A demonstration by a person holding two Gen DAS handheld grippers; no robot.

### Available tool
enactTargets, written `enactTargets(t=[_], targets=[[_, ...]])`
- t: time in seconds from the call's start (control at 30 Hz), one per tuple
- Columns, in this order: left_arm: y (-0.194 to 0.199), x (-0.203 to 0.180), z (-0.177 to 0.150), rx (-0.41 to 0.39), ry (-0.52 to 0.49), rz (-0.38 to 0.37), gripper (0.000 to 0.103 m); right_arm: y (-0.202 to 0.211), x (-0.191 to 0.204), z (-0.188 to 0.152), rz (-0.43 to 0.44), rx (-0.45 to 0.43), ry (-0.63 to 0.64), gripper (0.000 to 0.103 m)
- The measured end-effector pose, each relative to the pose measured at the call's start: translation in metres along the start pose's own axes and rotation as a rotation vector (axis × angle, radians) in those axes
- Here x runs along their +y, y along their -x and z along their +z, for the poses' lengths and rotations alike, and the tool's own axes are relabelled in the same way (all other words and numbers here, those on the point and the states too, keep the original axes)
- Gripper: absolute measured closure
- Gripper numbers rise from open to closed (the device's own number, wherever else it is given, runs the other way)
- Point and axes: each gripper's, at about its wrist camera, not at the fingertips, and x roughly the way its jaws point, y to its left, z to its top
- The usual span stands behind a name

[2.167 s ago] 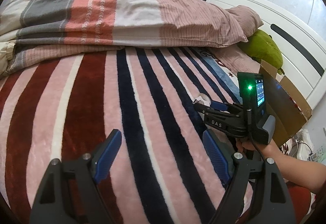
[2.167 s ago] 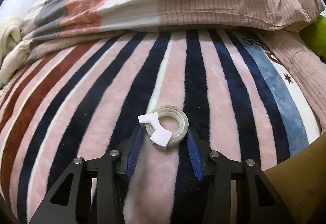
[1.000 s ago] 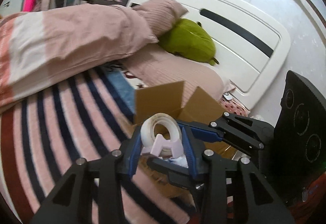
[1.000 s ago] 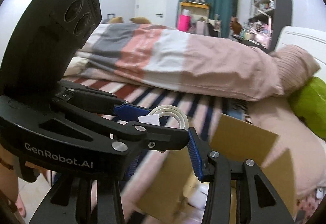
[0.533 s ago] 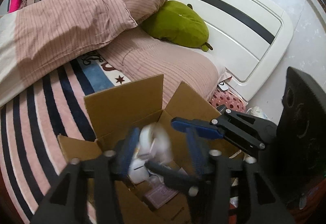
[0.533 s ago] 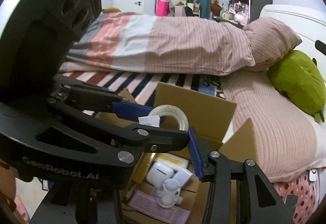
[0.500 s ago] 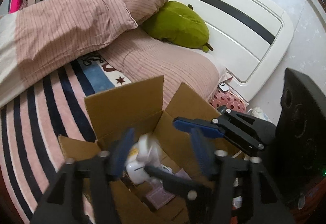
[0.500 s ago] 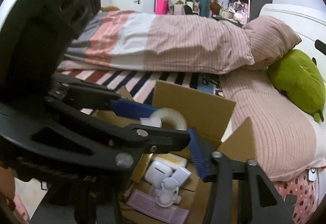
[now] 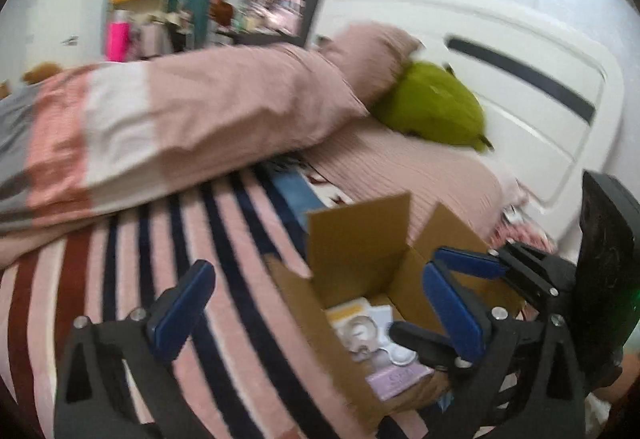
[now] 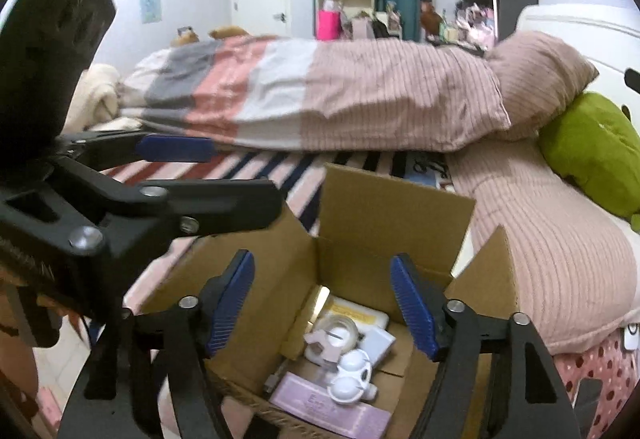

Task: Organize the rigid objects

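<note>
An open cardboard box (image 10: 376, 215) stands at the bed's edge; it also shows in the left wrist view (image 9: 352, 235). A clear tape roll with a white dispenser (image 10: 334, 335) lies inside it among small white items and a purple box (image 10: 332, 413); the roll shows in the left wrist view too (image 9: 362, 331). My right gripper (image 10: 322, 301) is open and empty above the box. My left gripper (image 9: 316, 311) is open and empty beside the box, over the striped blanket (image 9: 224, 299). Its fingers (image 10: 172, 148) cross the right wrist view.
A folded striped duvet (image 10: 320, 95) and pillow (image 10: 536, 75) lie across the bed. A green plush toy (image 10: 596, 143) rests by the white headboard (image 9: 520, 79). Shelves and a desk stand at the back of the room.
The tape roll has left the right gripper and now lies in the box. Both grippers have opened wide. The left gripper has swung back toward the bed.
</note>
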Motion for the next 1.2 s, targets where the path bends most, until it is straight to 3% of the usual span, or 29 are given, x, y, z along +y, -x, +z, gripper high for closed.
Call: enactTargets(t=[0.1,0.27,0.47,1.2], targets=[[0.022,0.017,-0.007,-0.045,0.062,0.066,0.001,0.01,0.008,0.002,0.041,-0.054,0.028,0.024],[0.05,0.042,-0.018,-0.079,0.111,0.267,0.0,0.016,0.02,0.009,0.098,-0.097,0.087,0.01],[0.065,0.054,-0.028,-0.088,0.117,0.378,0.0,0.015,0.027,0.01,0.136,-0.098,0.072,0.01],[0.072,0.055,-0.035,-0.094,0.131,0.392,0.0,0.02,0.032,0.014,0.112,-0.106,0.078,0.01]])
